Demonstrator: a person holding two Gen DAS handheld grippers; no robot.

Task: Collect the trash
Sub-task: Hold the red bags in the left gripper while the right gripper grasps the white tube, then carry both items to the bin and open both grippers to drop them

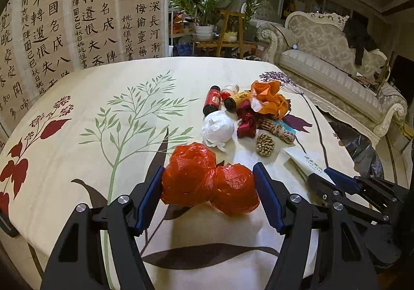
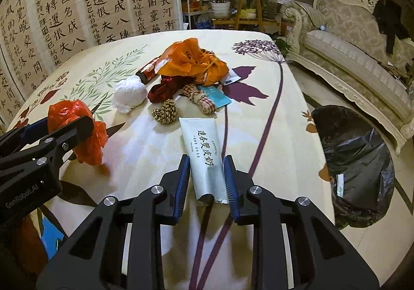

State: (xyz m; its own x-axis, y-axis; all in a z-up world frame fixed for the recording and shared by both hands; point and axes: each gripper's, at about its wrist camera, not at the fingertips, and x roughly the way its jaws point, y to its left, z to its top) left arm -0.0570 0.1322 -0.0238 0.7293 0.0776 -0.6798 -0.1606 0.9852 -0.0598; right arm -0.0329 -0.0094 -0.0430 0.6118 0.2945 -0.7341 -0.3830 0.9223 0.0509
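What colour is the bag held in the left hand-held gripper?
Red-orange crumpled plastic bag; clearest in the left wrist view.

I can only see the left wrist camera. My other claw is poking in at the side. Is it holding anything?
Observer: Yes. The right wrist view shows the right claw closed on a white pouch with black writing.
Operator: Where do I drop it?
Observer: On the floor beside the table stands a bin lined with a black bag, its mouth open.
Operator: Is anything in there?
Observer: Yes, a small white packet lies inside.
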